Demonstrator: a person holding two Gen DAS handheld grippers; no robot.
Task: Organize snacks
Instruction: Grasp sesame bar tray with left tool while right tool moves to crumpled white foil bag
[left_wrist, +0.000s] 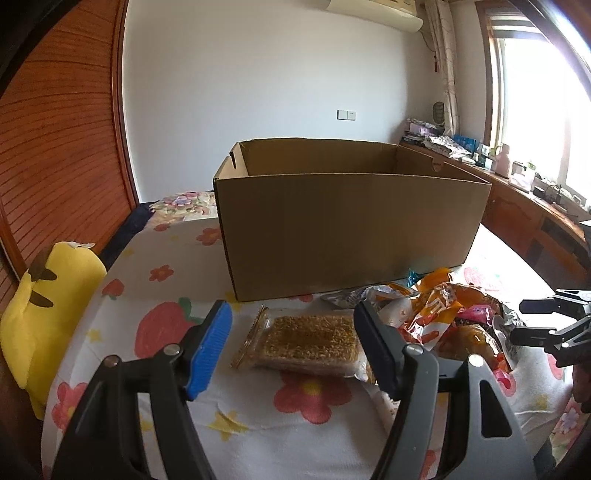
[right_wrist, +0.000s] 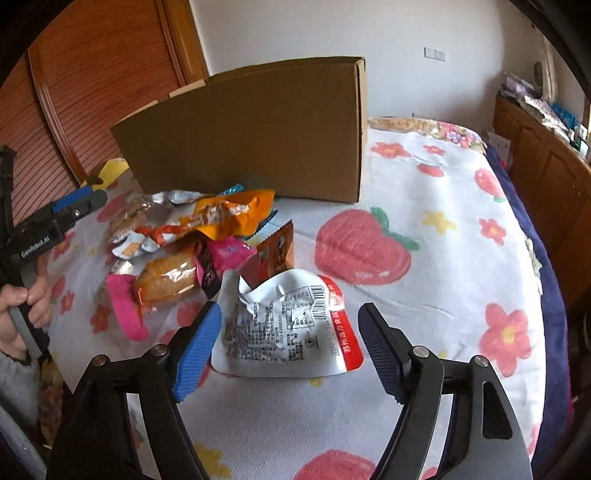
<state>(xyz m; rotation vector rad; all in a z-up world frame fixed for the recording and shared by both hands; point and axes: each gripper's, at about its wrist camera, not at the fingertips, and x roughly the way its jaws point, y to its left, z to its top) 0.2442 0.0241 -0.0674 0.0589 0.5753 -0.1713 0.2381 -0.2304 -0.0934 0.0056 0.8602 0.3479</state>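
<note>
- Left wrist view: a clear-wrapped grain bar (left_wrist: 310, 343) lies flat on the flowered bed sheet (left_wrist: 166, 273), between the two sides of the left gripper (left_wrist: 295, 339), whose jaws stand open with neither pad pressing on the wrapper.
- Just right of the bar is a heap of snack packets (left_wrist: 443, 317), with an orange packet (left_wrist: 436, 306) on top and a pink one near its right side.
- Behind both stands an open cardboard box (left_wrist: 351, 229), upright on the bed; its inside floor is hidden from this view.
- A yellow plush toy (left_wrist: 48, 306) rests at the left edge of the bed, beside a slatted wooden door (left_wrist: 62, 122).
- Right wrist view: a crumpled white pouch with a red edge (right_wrist: 284, 325) lies printed side up on the sheet, between the open jaws of the right gripper (right_wrist: 291, 343); the pads are apart from it.
- Beyond the pouch sit a small brown sachet (right_wrist: 277, 251), a golden bun in clear wrap (right_wrist: 170, 277), a pink packet (right_wrist: 125, 306) and the orange packet (right_wrist: 229, 214), all close together in front of the box (right_wrist: 251, 136).
- At the left edge, a hand (right_wrist: 26, 299) holds the handle of the left gripper (right_wrist: 79, 197).
- A wooden cabinet (right_wrist: 546, 166) runs along the right of the bed.
</note>
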